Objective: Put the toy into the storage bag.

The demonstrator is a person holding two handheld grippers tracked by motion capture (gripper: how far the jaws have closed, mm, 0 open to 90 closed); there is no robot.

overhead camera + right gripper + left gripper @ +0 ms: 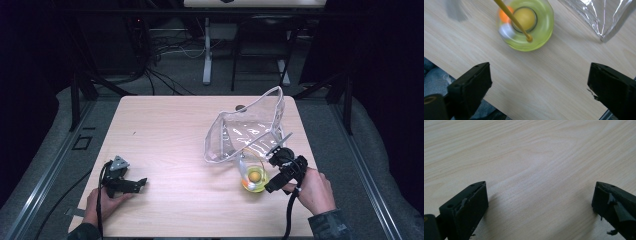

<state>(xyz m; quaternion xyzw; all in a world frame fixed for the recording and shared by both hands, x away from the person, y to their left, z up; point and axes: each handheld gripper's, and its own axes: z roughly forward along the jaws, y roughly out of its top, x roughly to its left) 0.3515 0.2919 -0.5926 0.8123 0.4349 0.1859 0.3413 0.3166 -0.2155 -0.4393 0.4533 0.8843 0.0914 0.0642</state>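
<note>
Yellow-green cup, round and translucent, stands upright near the table's right front edge, just beside my right gripper. From the right gripper view I look almost straight down its mouth: a thick, glossy rim, a pale yellow ball at the centre, an orange ball and a whitish one blurred at its side. A thin yellow stick with a small knob at its end lies across the opening, its long axis slanting from the upper left of that view down to the rim on the near side.

Going left to right in the high view: my left gripper lies low over the pale, wood-grained table at the front left, pointing right, with its matte black jaws spread and only bare tabletop between them. Right of centre a clear plastic pouch, shiny and creased, with a pale edging, stands open and slumped, one corner raised toward the back. The cup sits just in front of it. My right gripper is over the table's front right, angled toward the cup, released: its jaws stand wide apart with nothing between them.
</note>
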